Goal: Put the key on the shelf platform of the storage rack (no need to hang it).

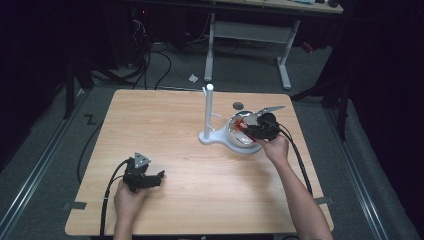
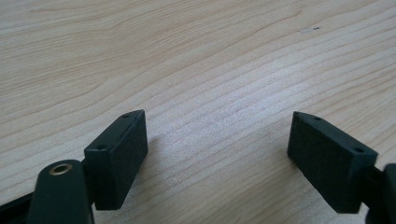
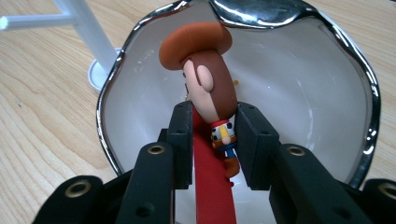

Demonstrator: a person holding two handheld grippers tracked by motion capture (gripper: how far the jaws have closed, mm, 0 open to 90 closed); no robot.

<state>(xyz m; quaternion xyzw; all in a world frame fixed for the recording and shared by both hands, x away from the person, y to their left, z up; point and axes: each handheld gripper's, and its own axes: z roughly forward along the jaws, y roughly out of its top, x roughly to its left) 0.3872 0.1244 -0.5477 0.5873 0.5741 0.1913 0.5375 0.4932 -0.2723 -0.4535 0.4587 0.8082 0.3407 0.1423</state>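
A small cowboy toy figure (image 3: 210,84) with a brown hat and brown hair sits between my right gripper's (image 3: 212,140) black pads, which press on both sides of its head. A red part (image 3: 212,191) runs down from it between the jaws. The figure hangs inside a white bowl (image 3: 303,84) with a shiny silver wavy rim. In the high view the right gripper (image 1: 246,131) is over that bowl (image 1: 234,139) at the table's right middle. My left gripper (image 1: 159,177) rests near the front left, open (image 2: 217,144), with bare wood between its pads.
A white stand (image 1: 208,115) with an upright pole and a round base stands just left of the bowl, touching or nearly touching it. A small dark disc (image 1: 238,105) lies behind the bowl. The wooden table (image 1: 165,125) has bare wood across its left and middle.
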